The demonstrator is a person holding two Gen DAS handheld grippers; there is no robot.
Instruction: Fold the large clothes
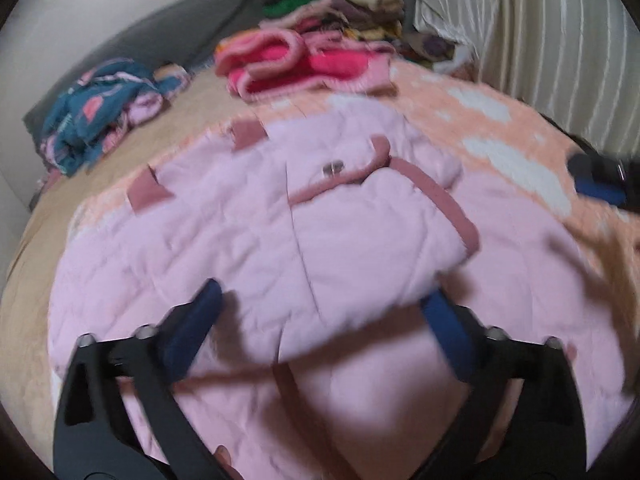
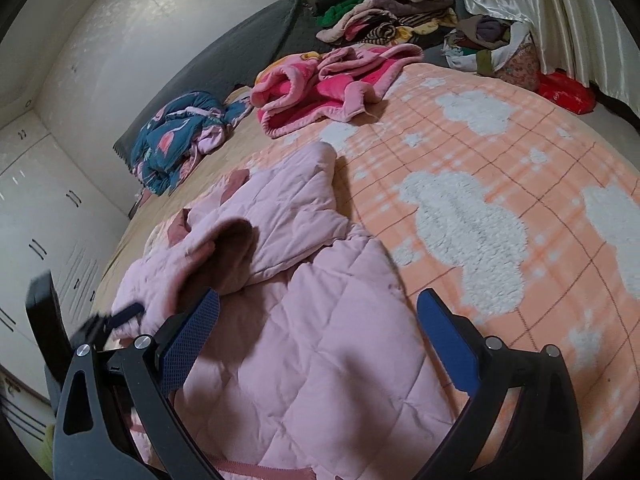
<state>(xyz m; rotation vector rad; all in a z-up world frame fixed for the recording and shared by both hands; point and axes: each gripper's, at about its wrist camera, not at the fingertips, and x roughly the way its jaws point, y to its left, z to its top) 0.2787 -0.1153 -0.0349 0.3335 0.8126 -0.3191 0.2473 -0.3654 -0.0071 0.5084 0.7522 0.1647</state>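
Blue rubber pads are what I am seeing first: my left gripper (image 1: 320,304) is hovering with its jaws spread wide over the pink quilted jacket (image 1: 256,236), one pad on either side of a raised fold, and I am gripping nothing as far as I can judge, though this view is blurred. My right gripper (image 2: 318,312) is likewise standing wide open and empty, its pads straddling the near edge of the same jacket, which is lying directly beneath and ahead of both claws on the peach blanket with white clouds (image 2: 460,208). Just ahead of my right claw a flap is lying turned over on itself with its darker pink lining showing, and from the left view a dusky-pink trimmed panel is lying doubled across the body, so I am judging the folding as begun but rough: the garment is looking bunched, not squared, and the sleeves and the final halving are seemingly left to do. Farther ahead, well apart from the jacket, a bright pink fleece garment (image 2: 320,84) is lying crumpled, and off to my left a teal patterned bundle (image 2: 180,132) is waiting too. Beyond those, a stack of folded clothes (image 2: 392,4) is sitting by the curtain (image 2: 560,12).
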